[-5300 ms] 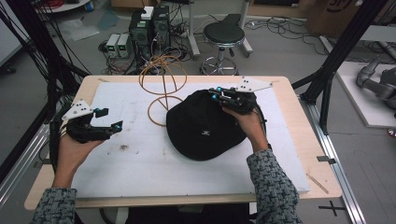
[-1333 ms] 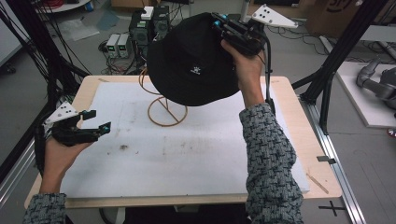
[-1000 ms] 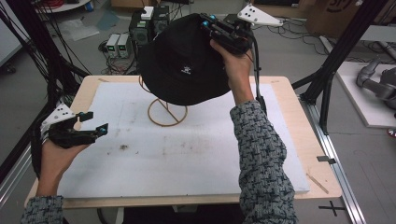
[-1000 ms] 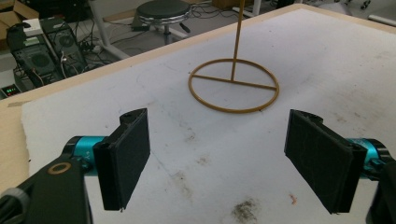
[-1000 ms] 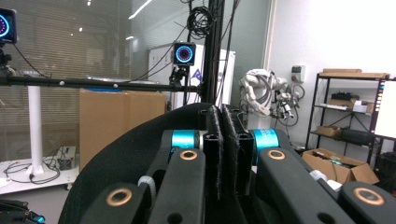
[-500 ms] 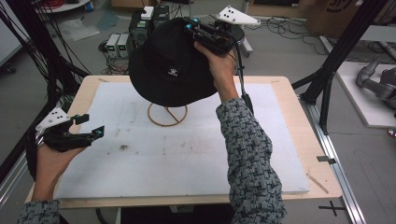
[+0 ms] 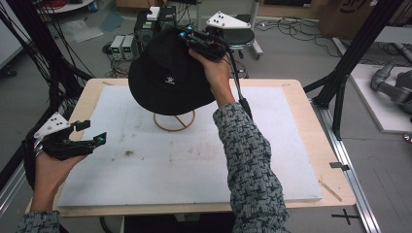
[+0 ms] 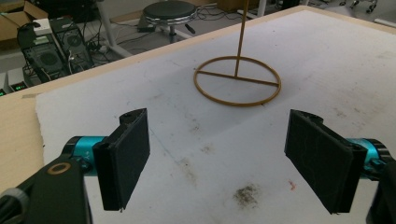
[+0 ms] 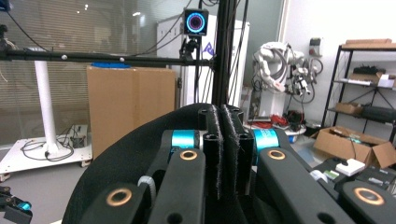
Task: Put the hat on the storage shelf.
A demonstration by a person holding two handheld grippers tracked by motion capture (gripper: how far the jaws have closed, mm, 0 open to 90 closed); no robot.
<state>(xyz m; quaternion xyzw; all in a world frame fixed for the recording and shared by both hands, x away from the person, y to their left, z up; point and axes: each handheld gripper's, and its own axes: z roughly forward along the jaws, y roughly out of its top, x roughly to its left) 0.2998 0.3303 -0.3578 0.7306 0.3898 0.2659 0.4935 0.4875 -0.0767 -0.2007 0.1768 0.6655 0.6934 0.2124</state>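
Note:
A black hat (image 7: 167, 80) with a small white emblem hangs in the air above the wooden ring-base stand (image 7: 174, 120), covering the stand's upright rod. My right gripper (image 7: 190, 38) is shut on the hat's brim at its far upper edge, and in the right gripper view the jaws press together on the black cloth (image 9: 121, 154). My left gripper (image 7: 92, 133) stands open low over the white board's left edge, nothing between its pads (image 8: 126, 158). The left gripper view has the stand's ring (image 8: 238, 81) and thin rod ahead of the jaws.
The white foam board (image 7: 272, 145) lies on a wooden table (image 7: 291, 90). Dark smudges (image 8: 245, 196) mark the board near my left gripper. Black frame posts (image 7: 350, 58) stand at both sides; a stool (image 8: 170, 11) and electronics boxes (image 7: 126, 46) sit beyond the far edge.
My right gripper has lifted the hat off the board and carried it up and leftward until it hangs over the stand. My left gripper has drifted a little toward the near left corner.

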